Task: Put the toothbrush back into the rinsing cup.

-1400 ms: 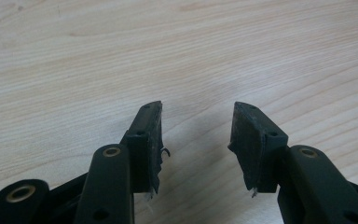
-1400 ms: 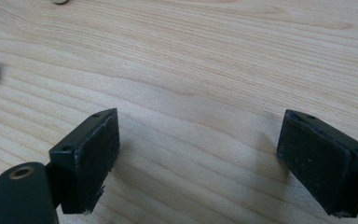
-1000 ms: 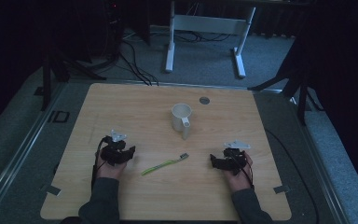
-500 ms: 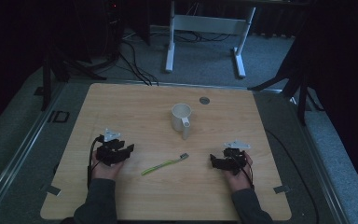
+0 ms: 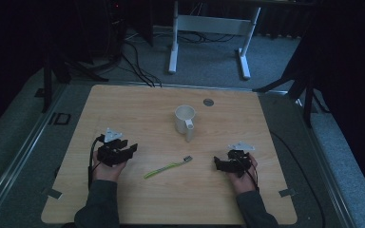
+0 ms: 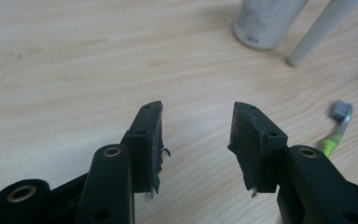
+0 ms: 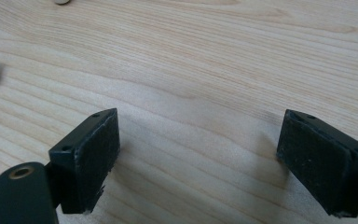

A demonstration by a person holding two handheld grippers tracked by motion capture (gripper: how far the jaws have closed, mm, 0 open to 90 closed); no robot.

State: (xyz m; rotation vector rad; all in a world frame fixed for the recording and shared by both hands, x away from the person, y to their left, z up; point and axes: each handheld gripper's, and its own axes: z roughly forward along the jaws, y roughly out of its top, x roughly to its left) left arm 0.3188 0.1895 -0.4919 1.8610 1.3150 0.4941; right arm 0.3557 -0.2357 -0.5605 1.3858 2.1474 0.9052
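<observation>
Pale wood table [image 5: 138, 109] held a green toothbrush [image 5: 167, 167] near centre, between left gripper [image 5: 132, 151] and right gripper [image 5: 216, 164] — both with jaws apart, empty. Light, slim, likely slippery — best pinched mid-handle. A white mug [image 5: 184, 119] stood farther off.

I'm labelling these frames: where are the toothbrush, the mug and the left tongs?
toothbrush [image 5: 166, 167], high view, green handle.
mug [image 5: 184, 118], high view, white side wall.
left tongs [image 6: 196, 135], left gripper view, midway between the open jaw tips.

On the table [image 5: 138, 109], the toothbrush [image 5: 167, 167] lies before the mug [image 5: 184, 118], seemingly apart.
</observation>
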